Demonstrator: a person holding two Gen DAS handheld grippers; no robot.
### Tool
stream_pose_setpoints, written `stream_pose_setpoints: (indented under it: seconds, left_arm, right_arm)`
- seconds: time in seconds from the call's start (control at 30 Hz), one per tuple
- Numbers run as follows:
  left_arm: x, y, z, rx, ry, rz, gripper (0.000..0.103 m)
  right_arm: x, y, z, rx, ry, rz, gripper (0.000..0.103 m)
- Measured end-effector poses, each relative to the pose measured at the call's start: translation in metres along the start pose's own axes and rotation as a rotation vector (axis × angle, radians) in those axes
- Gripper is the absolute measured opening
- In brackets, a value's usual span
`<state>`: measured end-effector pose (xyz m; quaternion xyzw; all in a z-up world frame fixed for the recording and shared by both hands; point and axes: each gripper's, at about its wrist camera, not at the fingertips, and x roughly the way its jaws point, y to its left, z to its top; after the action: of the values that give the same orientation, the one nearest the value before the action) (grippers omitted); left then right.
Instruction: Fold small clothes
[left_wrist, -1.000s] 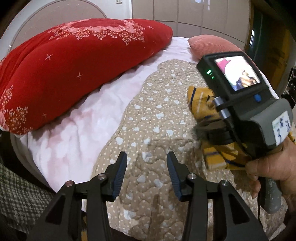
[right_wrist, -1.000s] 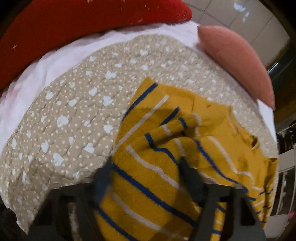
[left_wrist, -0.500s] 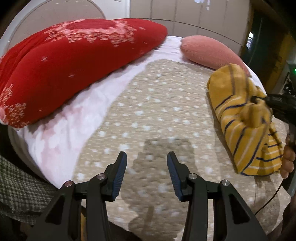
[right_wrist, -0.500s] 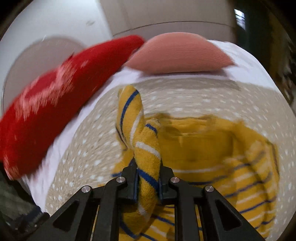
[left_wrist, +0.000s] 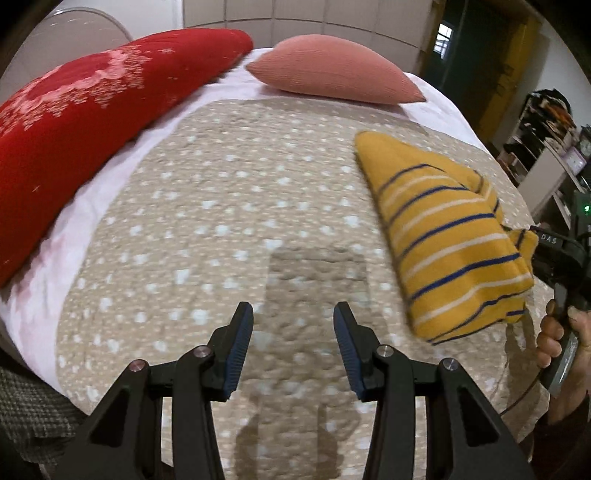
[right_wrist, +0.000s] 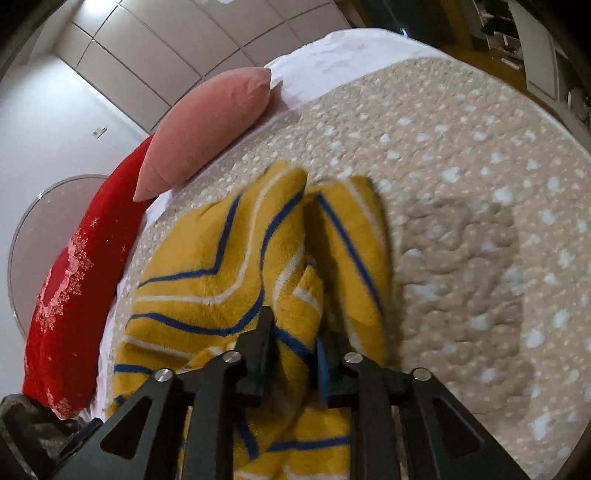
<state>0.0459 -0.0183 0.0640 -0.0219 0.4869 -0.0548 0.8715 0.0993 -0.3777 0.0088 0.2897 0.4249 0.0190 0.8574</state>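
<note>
Spreading across the bed, a puckered beige quilt carries the plush yellow striped garment, bunched near its right edge. Right tool pinches a thick fold while its jaws ease apart, so the fleece may slip; left tool hovers spread, empty.

Both grippers are built of black plastic arms with triangular cut-outs and round silver screws at the joints. The left gripper carries blue ribbed pads inside its fingers; the right gripper has the same blue lining. Its grey handle trails a thin cable.
</note>
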Motion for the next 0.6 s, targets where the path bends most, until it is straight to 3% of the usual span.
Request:
stream_pose_setpoints:
  seconds: [0.13,0.23,0.3,0.37,0.47,0.5,0.53,0.57,0.6]
  left_arm:
    - [0.000,-0.014,0.003,0.022,-0.008,-0.008,0.044]
    - [0.002,-0.023,0.005,0.028,-0.004,-0.013,0.044]
    - [0.003,-0.029,0.003,0.029,0.002,-0.029,0.044]
    - [0.002,-0.035,0.000,0.036,0.005,-0.037,0.044]
    - [0.001,-0.042,-0.003,0.043,0.009,-0.035,0.044]
    - [0.000,-0.043,-0.003,0.042,0.010,-0.037,0.044]
    - [-0.001,-0.044,-0.003,0.041,0.010,-0.039,0.044]
    - [-0.002,-0.043,-0.004,0.039,0.009,-0.041,0.044]
    - [-0.005,-0.042,-0.004,0.039,0.004,-0.044,0.044]
  right_arm:
    - [-0.039,0.005,0.006,-0.042,-0.100,-0.053,0.032]
    - [-0.058,0.018,0.003,-0.072,-0.127,0.026,0.035]
    - [-0.062,0.033,-0.004,-0.125,-0.121,0.061,0.062]
    - [-0.064,0.049,-0.014,-0.184,-0.133,0.089,0.067]
    - [-0.054,0.075,-0.033,-0.304,-0.142,0.054,0.069]
    - [-0.043,0.081,-0.037,-0.334,-0.111,0.026,0.062]
    - [-0.036,0.081,-0.043,-0.348,-0.079,0.002,0.043]
    - [-0.026,0.079,-0.046,-0.360,-0.032,-0.048,0.013]
    - [-0.024,0.072,-0.047,-0.352,-0.015,-0.092,0.013]
